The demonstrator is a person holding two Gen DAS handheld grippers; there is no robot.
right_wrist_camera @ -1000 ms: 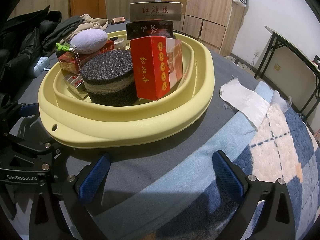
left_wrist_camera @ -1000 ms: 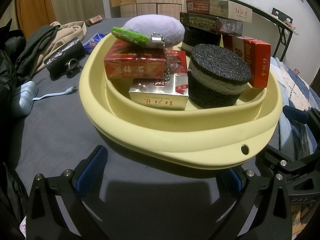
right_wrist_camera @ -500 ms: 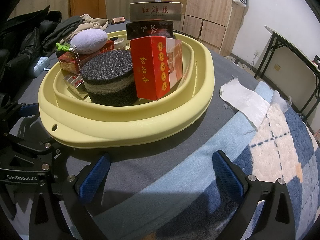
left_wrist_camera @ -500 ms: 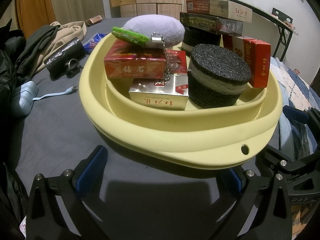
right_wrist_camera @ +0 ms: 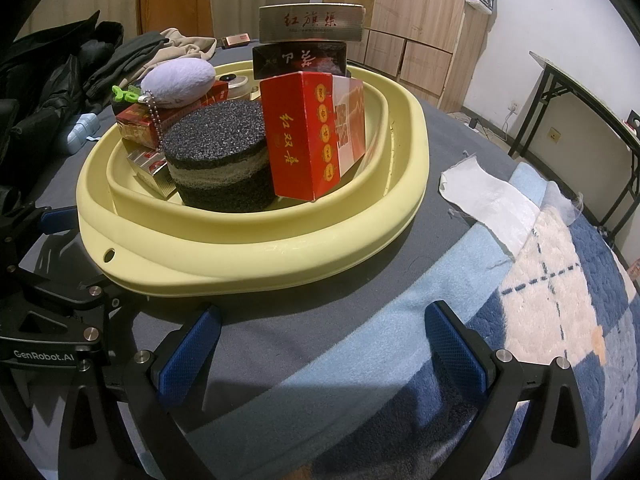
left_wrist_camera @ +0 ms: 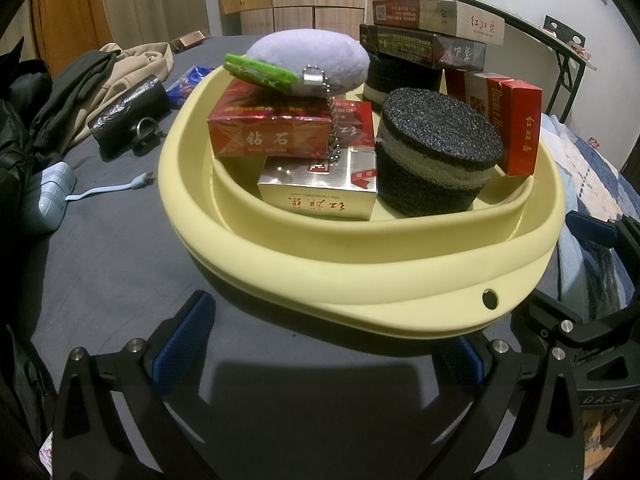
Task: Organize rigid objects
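Observation:
A pale yellow basin [left_wrist_camera: 360,268] [right_wrist_camera: 256,252] sits on the grey bed cover. It holds a black foam cylinder [left_wrist_camera: 438,156] [right_wrist_camera: 218,160], a red box [left_wrist_camera: 272,132], a silver box [left_wrist_camera: 320,196], an upright red box [left_wrist_camera: 516,128] [right_wrist_camera: 308,136], two stacked long cartons [left_wrist_camera: 436,28] [right_wrist_camera: 310,38] and a lilac plush keychain [left_wrist_camera: 312,60] [right_wrist_camera: 178,80]. My left gripper [left_wrist_camera: 320,352] is open and empty just in front of the basin. My right gripper [right_wrist_camera: 320,348] is open and empty at the basin's near right side.
Clothes [left_wrist_camera: 100,76], a black pouch [left_wrist_camera: 128,112], a blue case [left_wrist_camera: 48,196] and a cable [left_wrist_camera: 116,188] lie left of the basin. A white cloth [right_wrist_camera: 488,196] and a blue-white blanket [right_wrist_camera: 560,300] lie to the right. A folding table [right_wrist_camera: 588,96] stands by the wall.

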